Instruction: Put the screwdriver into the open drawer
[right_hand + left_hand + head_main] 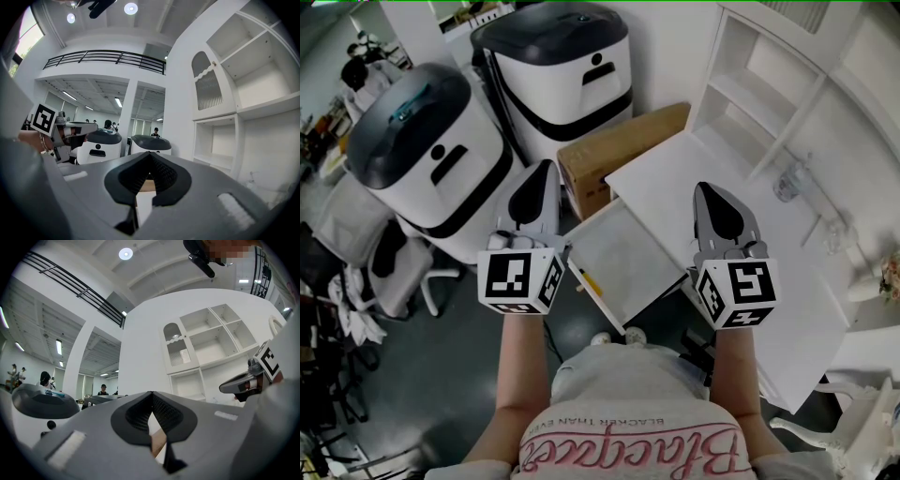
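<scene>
A white drawer point(630, 246) stands pulled out from the white desk point(694, 159), seen from above in the head view. A thin yellow-and-black tool, seemingly the screwdriver point(588, 282), lies along the drawer's near-left edge. My left gripper point(546, 171) hovers over the drawer's left side, jaws shut with nothing between them point(151, 395). My right gripper point(705, 191) is held over the desk at the drawer's right, also shut and empty point(149, 155). Both point roughly level, away from me. Each gripper view also catches the other gripper: the right gripper point(243, 381) and the left gripper point(70, 129).
Two white bins with dark lids point(422, 150) point(562, 66) stand left of the desk, with a cardboard box point(614, 150) between them and the drawer. A white shelf unit point(769, 84) rises behind the desk. A glass point(789, 180) stands on the desk. An office chair point(389, 267) stands at left.
</scene>
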